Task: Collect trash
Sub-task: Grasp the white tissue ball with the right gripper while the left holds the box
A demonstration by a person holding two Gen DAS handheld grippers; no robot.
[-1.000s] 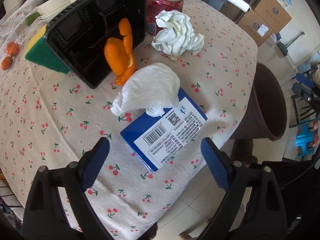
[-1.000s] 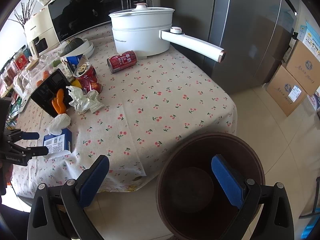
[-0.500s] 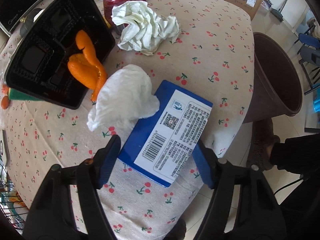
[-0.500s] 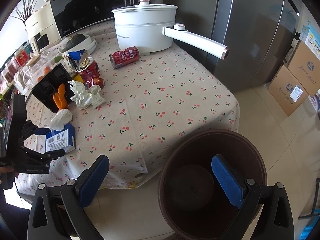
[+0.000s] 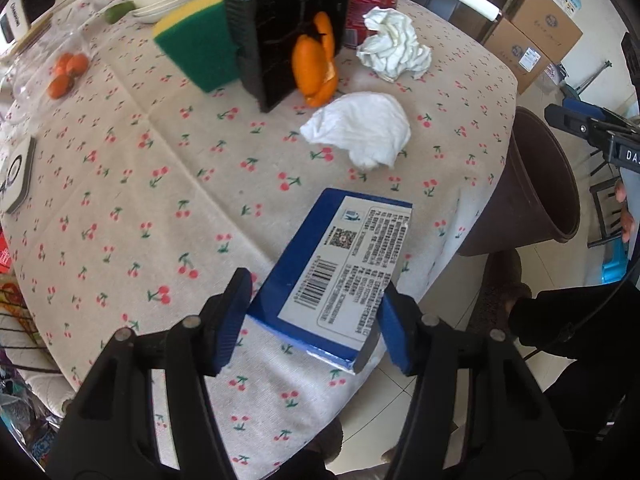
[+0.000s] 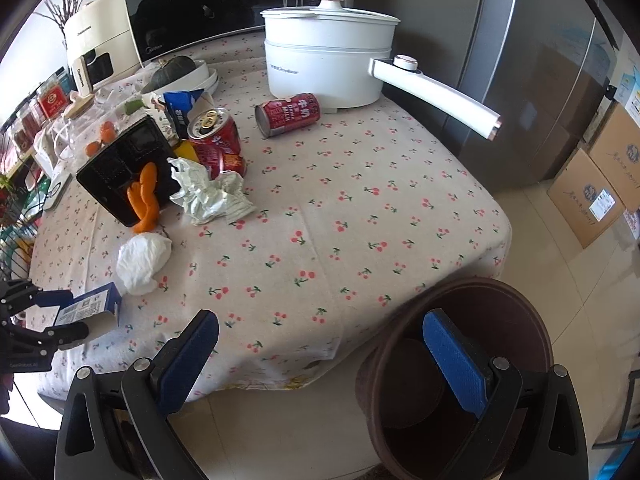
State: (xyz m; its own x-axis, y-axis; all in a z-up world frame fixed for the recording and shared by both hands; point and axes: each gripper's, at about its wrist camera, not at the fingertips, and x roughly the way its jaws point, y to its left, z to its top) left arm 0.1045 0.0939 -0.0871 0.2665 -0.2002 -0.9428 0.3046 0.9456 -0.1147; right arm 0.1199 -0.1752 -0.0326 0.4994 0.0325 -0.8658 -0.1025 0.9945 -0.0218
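The blue carton [image 5: 340,268] is seen lifted off the table [image 5: 120,184] at its near end, clamped across its width by the left gripper [image 5: 312,320], whose jaws have just been closing. It is judged light, stiff, crushable.

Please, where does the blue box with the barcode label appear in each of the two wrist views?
Left wrist view: blue box low in the centre, between the left gripper's pads.
Right wrist view: blue box at the far left edge, lower half.
Shared landmark: the white tissue lying just beyond it.
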